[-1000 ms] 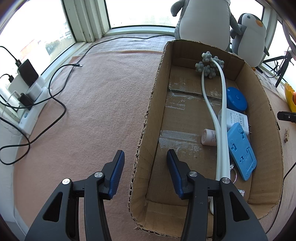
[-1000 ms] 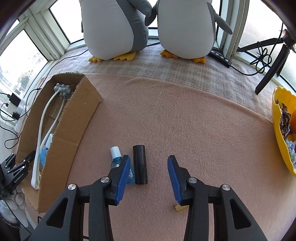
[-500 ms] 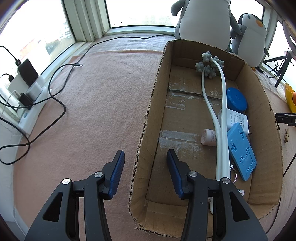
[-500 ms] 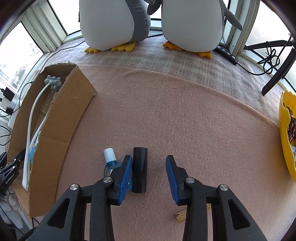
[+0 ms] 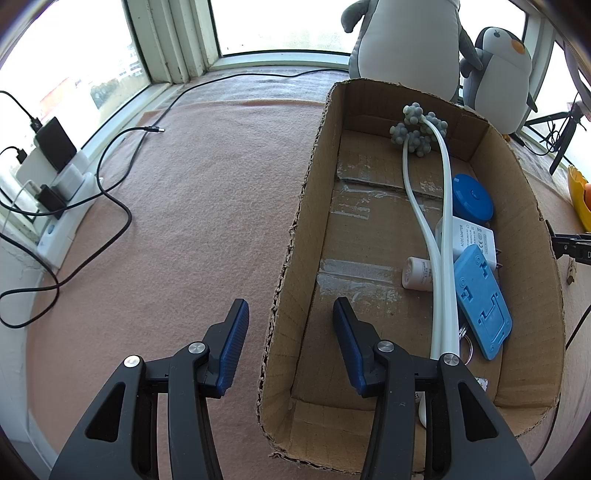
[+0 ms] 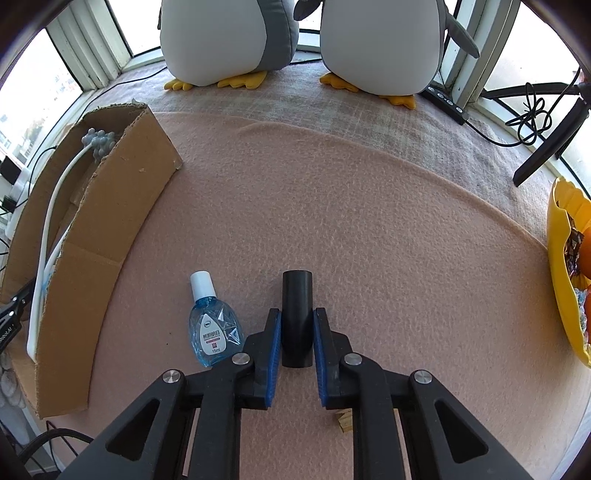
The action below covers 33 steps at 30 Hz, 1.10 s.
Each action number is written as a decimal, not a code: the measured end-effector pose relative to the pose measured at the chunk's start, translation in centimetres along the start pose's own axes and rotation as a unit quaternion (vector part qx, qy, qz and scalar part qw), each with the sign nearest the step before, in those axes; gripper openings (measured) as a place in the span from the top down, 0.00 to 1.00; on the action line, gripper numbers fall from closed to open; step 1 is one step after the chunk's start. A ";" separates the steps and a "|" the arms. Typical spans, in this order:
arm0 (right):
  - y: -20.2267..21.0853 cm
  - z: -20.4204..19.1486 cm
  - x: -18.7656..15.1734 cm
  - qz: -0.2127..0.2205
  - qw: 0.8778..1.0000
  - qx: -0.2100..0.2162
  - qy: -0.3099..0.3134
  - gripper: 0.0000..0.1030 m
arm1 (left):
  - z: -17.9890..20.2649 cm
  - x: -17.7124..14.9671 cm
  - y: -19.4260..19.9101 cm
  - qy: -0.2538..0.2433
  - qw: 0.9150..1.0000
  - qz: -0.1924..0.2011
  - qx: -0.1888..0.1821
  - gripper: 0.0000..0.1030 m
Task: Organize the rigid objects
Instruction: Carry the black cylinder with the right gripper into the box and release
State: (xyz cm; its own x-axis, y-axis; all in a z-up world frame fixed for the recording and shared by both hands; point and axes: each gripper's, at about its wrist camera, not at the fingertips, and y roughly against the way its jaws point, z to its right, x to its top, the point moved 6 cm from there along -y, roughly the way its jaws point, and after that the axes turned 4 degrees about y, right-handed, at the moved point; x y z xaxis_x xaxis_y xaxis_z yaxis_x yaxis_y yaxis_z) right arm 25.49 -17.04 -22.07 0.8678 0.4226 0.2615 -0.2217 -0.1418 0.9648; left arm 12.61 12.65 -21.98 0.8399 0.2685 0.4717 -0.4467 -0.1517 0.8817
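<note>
My right gripper point(image 6: 297, 325) is shut on a black cylinder point(image 6: 296, 306) that lies on the pink felt. A small blue eye-drop bottle point(image 6: 211, 328) lies just left of it. The cardboard box point(image 5: 295, 229) holds a white massager with grey balls point(image 5: 421, 129), a blue round case point(image 5: 472, 201), a white adapter point(image 5: 469, 236), a small white tube point(image 5: 417, 278) and a blue flat holder point(image 5: 480, 306). My left gripper point(image 5: 290, 332) is open and empty, astride the box's left wall. The box also shows at the left in the right wrist view point(image 6: 110, 206).
Two plush penguins point(image 6: 229, 33) stand at the back. A yellow bowl point(image 6: 561, 266) sits at the right edge. A power strip with chargers point(image 5: 55, 177) and black cables point(image 5: 122, 206) lie on the left. A tripod leg point(image 6: 546, 140) stands at the back right. A small wooden piece point(image 6: 345, 421) lies under my right gripper.
My right gripper has moved forward over the black cylinder and closed on it. The left gripper has not moved.
</note>
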 end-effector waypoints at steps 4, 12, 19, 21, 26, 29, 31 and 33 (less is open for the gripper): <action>0.4 -0.6 -0.2 0.008 1.000 -0.020 0.011 0.86 | 0.0 0.0 0.0 0.000 1.000 0.000 0.000 0.55; 3.5 -2.7 0.0 0.046 0.997 -0.043 0.043 0.86 | 0.0 -0.1 0.0 0.000 1.000 0.001 0.001 0.55; 6.0 -5.2 0.0 0.074 0.995 -0.035 0.062 0.86 | 0.0 -0.2 0.1 0.002 1.000 0.001 0.000 0.55; 6.8 -6.2 0.0 0.081 0.994 -0.029 0.070 0.86 | 0.0 -0.2 0.1 0.002 1.000 0.001 0.000 0.55; 8.7 -9.3 0.3 0.103 0.990 -0.012 0.098 0.86 | 0.0 -0.2 0.1 0.002 1.000 0.001 0.000 0.55; 9.6 -11.2 0.4 0.112 0.987 0.001 0.113 0.86 | 0.0 -0.2 0.1 0.002 1.000 0.001 0.000 0.55; 10.1 -12.4 0.4 0.116 0.986 0.009 0.123 0.86 | 0.0 -0.2 0.1 0.002 1.000 0.001 0.000 0.55; 10.3 -13.5 0.5 0.119 0.984 0.013 0.133 0.86 | 0.0 -0.2 0.1 0.002 1.000 0.001 0.000 0.55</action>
State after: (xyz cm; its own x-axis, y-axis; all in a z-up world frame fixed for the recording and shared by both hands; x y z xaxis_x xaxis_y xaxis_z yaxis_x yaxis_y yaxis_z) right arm 17.61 -6.23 -11.57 0.6442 0.5935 0.4824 -0.3900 -0.2876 0.8747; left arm 12.40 12.55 -22.02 0.8381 0.2715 0.4732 -0.4481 -0.1521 0.8809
